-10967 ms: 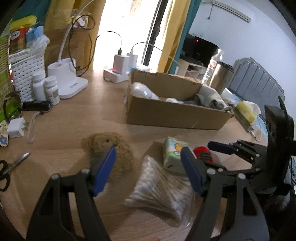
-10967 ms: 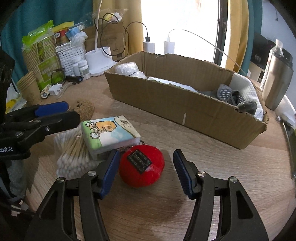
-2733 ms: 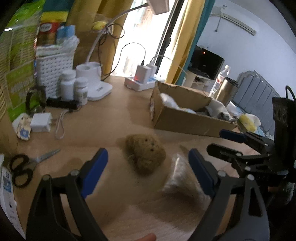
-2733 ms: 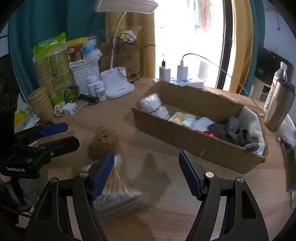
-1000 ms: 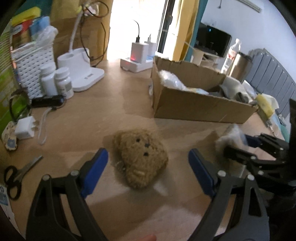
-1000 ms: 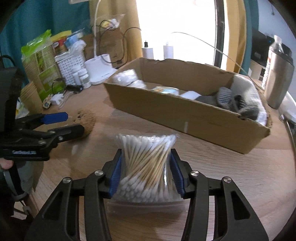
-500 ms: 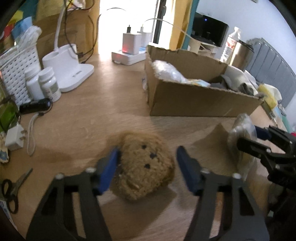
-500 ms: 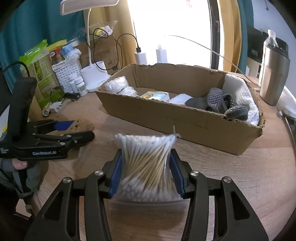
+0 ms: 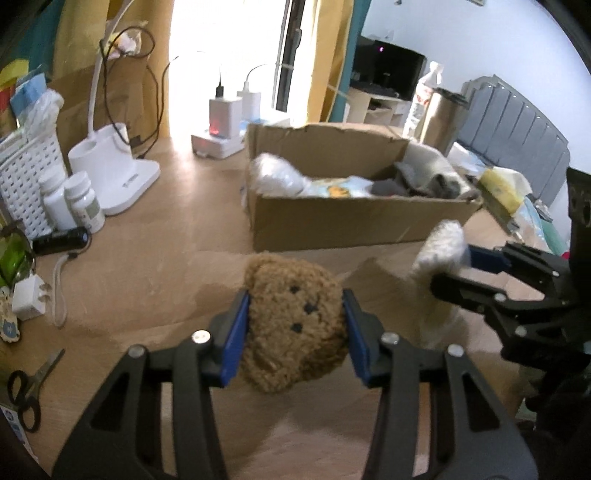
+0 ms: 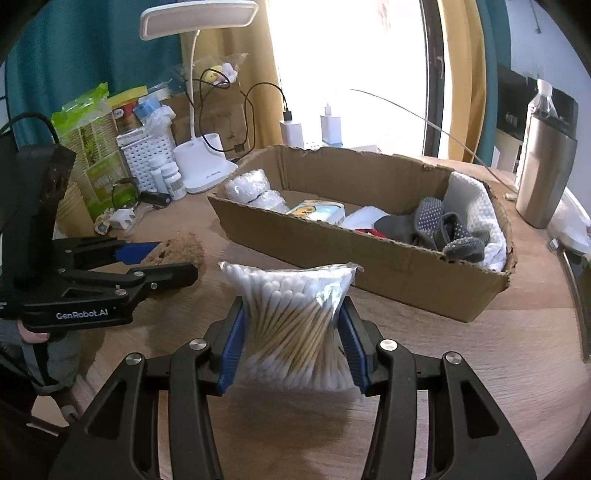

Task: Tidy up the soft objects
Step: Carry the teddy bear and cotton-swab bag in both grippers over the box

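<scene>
Gripping a brown plush (image 9: 295, 325), the left gripper (image 9: 295, 332) has its fingers clamped on its sides above the tabletop (image 9: 155, 266). Right gripper (image 10: 293, 343) fingers squeeze a swab bag (image 10: 291, 325), near the box (image 10: 369, 266).

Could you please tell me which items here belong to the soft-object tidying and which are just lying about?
Job: brown plush toy in left tool; cotton swab bag in right tool; cardboard box.
Lying about: scissors, pill bottles, desk lamp, steel flask.

Scissors (image 9: 27, 384), pill bottles (image 9: 72, 201) and a lamp (image 10: 201, 18) share the table (image 9: 155, 258).
</scene>
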